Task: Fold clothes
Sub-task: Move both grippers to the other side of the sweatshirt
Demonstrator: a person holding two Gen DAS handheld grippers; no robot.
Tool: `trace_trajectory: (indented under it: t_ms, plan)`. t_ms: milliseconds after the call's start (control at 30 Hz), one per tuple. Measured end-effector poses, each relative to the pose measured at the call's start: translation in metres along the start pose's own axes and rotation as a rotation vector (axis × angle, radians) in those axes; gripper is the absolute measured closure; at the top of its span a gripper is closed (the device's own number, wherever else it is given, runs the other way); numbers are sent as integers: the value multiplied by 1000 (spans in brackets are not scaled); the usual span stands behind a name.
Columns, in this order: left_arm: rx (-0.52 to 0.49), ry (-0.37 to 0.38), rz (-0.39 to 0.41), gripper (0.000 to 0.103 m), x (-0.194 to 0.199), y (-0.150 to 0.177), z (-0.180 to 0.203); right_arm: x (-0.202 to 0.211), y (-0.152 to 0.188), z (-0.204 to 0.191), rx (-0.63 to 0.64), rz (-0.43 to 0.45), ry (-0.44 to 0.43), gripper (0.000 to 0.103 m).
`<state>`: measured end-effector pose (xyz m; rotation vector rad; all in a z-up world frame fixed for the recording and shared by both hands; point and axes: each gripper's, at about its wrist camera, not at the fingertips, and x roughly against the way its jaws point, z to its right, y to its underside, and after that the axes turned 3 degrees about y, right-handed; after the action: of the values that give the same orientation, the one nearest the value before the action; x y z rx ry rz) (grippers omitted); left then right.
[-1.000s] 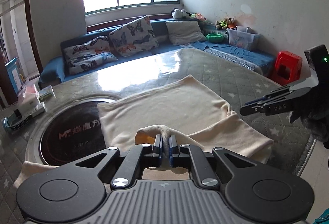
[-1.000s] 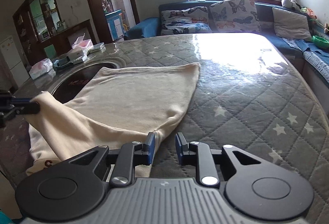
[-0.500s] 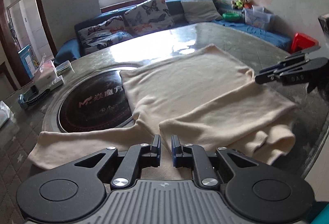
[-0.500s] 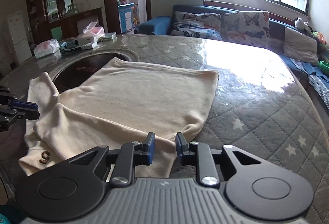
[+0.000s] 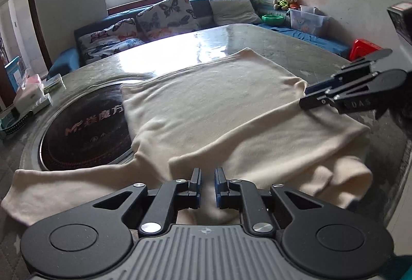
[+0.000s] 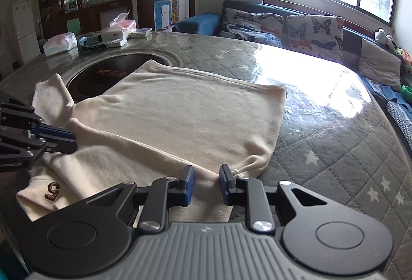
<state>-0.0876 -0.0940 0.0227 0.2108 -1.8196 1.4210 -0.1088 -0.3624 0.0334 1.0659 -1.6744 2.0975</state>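
At the far left of the bench (image 6: pixel 322 151), with its grey quilted star-patterned cover, sit white tissue boxes (image 5: pixel 29 97), and beside them is a round black glass hob plate (image 5: pixel 87 130). A cream long-sleeved knit garment (image 5: pixel 206 110) lies flat over the hob's edge and the cover, one sleeve folded across its body. The left hand-held gripper (image 5: pixel 206 183) hovers over the near hem, its jaws slightly parted and holding nothing. The right hand-held gripper (image 6: pixel 206 183) stands open over the folded sleeve near the garment's right corner, gripping nothing.
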Motion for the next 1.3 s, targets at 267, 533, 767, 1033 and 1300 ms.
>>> trace_trajectory:
  t_ms: [267, 533, 767, 1033, 1300]
  plan:
    - [87, -34, 14, 85, 22, 13, -26, 0, -18, -39, 89, 1, -134, 82]
    - [243, -203, 35, 84, 40, 21, -76, -5, -19, -99, 207, -27, -306, 82]
    - [422, -393, 44, 69, 46, 30, -126, -10, -28, -126, 255, -9, -349, 81]
    - [591, -539, 28, 63, 40, 40, -177, -26, -38, -131, 236, -12, -339, 81]
    - [687, -549, 33, 67, 29, 43, -203, -4, -39, -118, 234, 33, -300, 81]
